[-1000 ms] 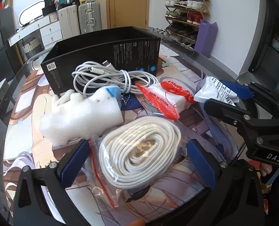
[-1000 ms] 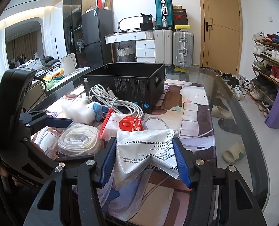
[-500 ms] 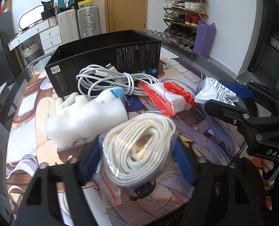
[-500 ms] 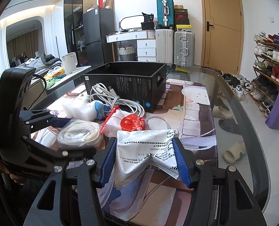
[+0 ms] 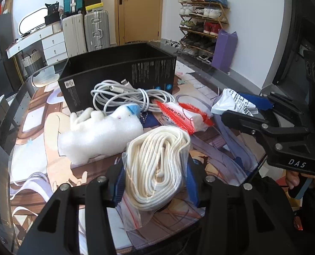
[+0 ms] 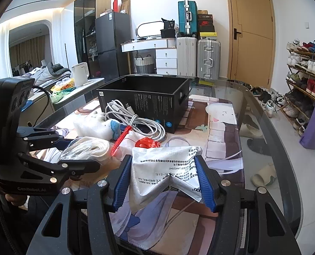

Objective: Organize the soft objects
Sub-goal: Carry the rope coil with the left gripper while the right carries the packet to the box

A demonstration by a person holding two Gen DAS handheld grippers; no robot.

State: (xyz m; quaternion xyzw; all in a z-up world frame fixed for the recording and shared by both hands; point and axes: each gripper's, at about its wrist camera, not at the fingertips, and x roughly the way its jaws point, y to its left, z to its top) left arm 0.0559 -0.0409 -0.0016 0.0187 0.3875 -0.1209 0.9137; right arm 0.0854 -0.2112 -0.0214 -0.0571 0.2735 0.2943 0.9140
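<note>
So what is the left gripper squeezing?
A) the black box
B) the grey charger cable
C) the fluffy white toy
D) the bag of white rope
D: the left gripper has its blue pads pressed on both sides of the bag of white rope, while the toy, cable and box lie untouched further off.

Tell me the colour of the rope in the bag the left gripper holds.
The rope is cream-white, in a clear bag; it shows best in the left wrist view.
</note>
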